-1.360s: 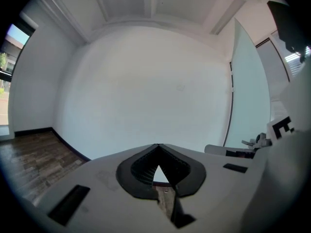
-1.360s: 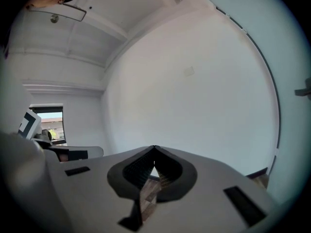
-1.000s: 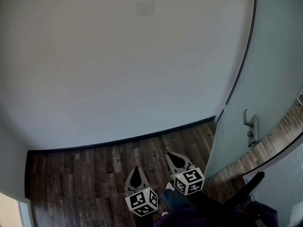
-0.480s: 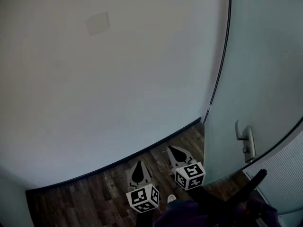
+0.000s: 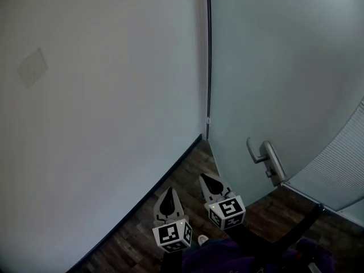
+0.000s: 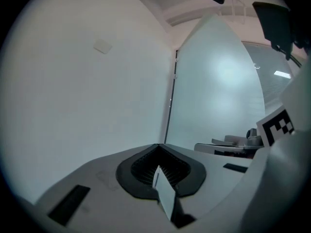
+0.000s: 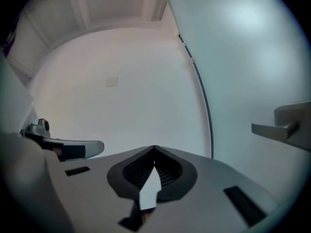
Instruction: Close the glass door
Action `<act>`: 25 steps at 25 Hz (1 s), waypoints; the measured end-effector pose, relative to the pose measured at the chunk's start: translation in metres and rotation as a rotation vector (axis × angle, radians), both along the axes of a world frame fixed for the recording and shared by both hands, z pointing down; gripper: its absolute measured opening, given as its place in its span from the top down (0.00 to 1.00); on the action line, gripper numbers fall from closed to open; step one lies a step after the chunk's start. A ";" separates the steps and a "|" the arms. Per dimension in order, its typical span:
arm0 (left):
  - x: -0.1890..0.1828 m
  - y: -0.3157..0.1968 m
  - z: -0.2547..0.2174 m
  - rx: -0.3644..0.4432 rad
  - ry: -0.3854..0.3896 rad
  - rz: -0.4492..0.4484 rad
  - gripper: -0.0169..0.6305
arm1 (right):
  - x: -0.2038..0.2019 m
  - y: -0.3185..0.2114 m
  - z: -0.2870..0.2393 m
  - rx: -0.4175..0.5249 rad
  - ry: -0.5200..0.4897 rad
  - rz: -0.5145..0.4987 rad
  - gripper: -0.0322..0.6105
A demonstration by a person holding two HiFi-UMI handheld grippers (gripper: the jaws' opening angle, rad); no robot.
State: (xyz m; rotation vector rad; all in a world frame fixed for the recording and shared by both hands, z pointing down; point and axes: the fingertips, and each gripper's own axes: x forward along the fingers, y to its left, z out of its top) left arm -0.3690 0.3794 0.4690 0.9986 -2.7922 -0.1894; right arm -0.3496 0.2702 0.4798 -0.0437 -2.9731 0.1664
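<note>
The frosted glass door fills the right of the head view, its dark edge meeting the white wall. A silver lever handle sticks out low on the door. My left gripper and right gripper are held side by side low in the view, both shut and empty, pointing at the floor in front of the door. The handle lies a little right of and beyond the right one. The right gripper view shows the handle at its right edge. In the left gripper view the door is ahead.
Dark wooden floor runs along a black skirting under the wall. A ribbed, blind-like panel stands right of the door. A square wall plate sits on the wall. My shoe and a black bar are at the bottom.
The view has swung right: door and handle moved from the right edge toward the middle. Both shut grippers have turned with it and now point near the door's edge.
</note>
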 end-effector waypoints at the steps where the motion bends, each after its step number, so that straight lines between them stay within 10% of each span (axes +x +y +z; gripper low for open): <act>1: -0.003 -0.014 0.001 0.011 0.011 0.039 0.97 | 0.002 -0.012 0.002 -0.003 0.007 0.037 0.95; 25: -0.001 -0.210 0.020 -0.087 -0.030 1.066 0.97 | 0.091 -0.117 0.017 -0.052 0.014 1.083 0.95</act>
